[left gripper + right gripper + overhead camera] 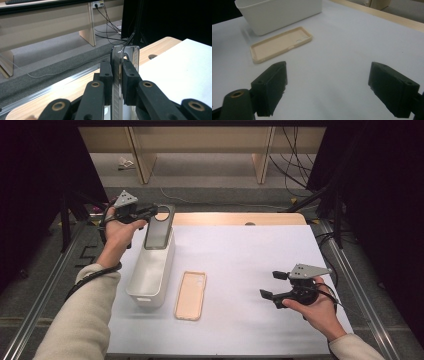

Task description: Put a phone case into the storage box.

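Hiding the phone's (117, 82) lower edge, left fingers (106, 77).

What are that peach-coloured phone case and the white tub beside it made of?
The phone case looks like soft matte rubber or silicone: its rim is rounded and shows no glare. The white tub seems to be rigid plastic with a smooth satin finish: thin, even walls with a faint sheen. Neither can be confirmed by sight.

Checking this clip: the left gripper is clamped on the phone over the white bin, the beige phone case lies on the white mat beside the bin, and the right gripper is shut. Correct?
Not quite. The right gripper is open: in the right gripper view its jaws stand wide apart over bare mat. The rest holds: the left gripper is clamped on the phone over the white bin, and the phone case lies beside it.
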{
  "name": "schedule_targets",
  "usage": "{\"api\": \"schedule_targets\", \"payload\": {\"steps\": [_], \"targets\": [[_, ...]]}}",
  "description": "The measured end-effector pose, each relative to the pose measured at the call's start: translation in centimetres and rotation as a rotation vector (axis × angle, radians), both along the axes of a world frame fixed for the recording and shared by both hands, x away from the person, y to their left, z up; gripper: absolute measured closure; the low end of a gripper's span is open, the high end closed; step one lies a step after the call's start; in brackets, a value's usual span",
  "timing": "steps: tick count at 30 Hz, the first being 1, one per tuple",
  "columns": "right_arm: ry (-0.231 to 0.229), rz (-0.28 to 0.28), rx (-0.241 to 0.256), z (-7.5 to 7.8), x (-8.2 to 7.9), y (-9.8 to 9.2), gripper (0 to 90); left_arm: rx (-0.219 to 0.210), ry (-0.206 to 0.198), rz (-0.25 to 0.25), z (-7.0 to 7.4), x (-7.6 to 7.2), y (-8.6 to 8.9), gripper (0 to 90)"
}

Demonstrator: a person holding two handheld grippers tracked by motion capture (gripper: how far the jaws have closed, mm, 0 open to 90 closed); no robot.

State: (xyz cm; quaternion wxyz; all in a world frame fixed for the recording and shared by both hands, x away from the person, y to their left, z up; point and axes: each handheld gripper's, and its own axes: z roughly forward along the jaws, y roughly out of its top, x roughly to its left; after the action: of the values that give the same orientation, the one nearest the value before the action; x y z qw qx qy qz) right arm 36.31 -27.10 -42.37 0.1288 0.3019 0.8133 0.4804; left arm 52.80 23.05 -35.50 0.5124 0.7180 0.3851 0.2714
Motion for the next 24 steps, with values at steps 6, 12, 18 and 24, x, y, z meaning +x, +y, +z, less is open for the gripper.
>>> {"api": "schedule_targets", "payload": {"steps": [6, 12, 18, 24], "targets": [[0.003, 0.000, 0.000, 0.0, 0.0, 0.0, 16.5, 0.003, 0.010, 0.005, -0.5, 0.1, 0.0, 80.3], [0.005, 0.001, -0.002, 0.0, 0.0, 0.0, 16.4, 0.003, 0.018, 0.012, -0.8, 0.3, 0.2, 80.2], [0.005, 0.003, -0.002, -0.1, 0.0, -0.1, 16.5, 0.001, 0.023, 0.013, -1.1, 0.5, 0.3, 80.2], [0.006, 0.005, -0.001, -0.1, 0.1, 0.0, 16.5, 0.006, 0.028, 0.012, -1.3, 0.6, 0.1, 80.2]]}}
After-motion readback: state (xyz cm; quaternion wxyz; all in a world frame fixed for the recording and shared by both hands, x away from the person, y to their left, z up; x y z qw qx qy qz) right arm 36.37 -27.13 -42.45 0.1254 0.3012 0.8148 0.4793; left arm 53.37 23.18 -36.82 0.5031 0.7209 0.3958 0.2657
